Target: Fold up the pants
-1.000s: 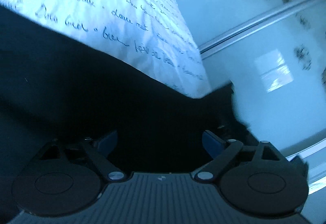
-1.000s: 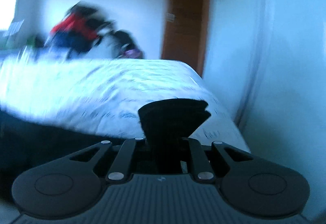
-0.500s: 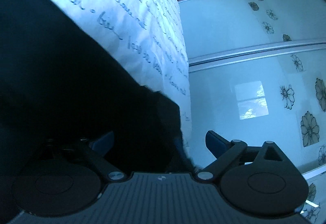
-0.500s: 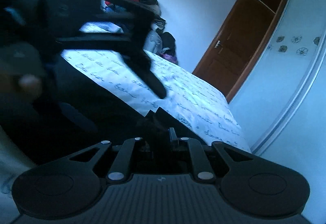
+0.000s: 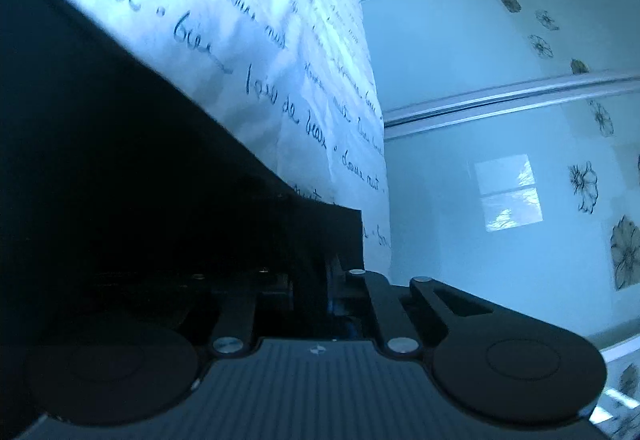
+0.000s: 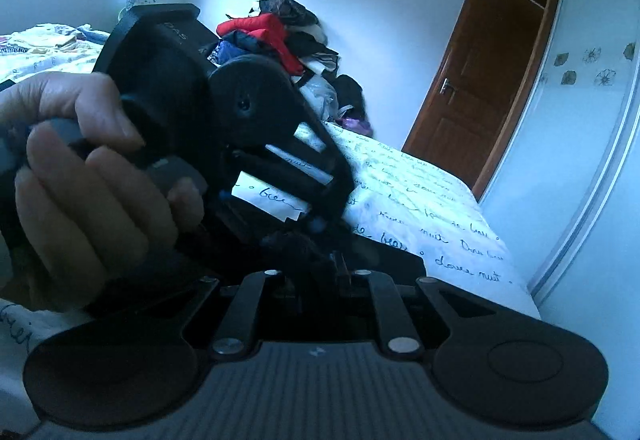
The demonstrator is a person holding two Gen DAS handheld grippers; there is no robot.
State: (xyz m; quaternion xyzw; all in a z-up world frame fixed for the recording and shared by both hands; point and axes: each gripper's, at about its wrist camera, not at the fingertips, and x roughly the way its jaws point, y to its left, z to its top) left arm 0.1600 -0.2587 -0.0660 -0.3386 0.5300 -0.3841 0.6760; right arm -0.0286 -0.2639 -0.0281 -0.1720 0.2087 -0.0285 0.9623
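Left wrist view: the left tool [image 5: 320, 272] has its jaws pressed together on a corner of the black pants [image 5: 120, 180], which fill the frame from 12 o'clock round to 9 o'clock over the script-printed bed cover [image 5: 280, 60]. The mirrored wardrobe [image 5: 500, 120] stands at 3 o'clock. The pinch looks shallow, so firm pressure is needed.

Right wrist view: the right tool [image 6: 320, 272] likewise pinches a bunched edge of the pants [image 6: 384, 256], and the left tool [image 6: 320, 220] sits just beside it at 11 o'clock, held by the left hand [image 6: 80, 168]. A clothes pile [image 6: 280, 40] lies at 12 o'clock. With both corners seemingly met, I would carry them together, level and taut, then lay the fold flat on the bed.
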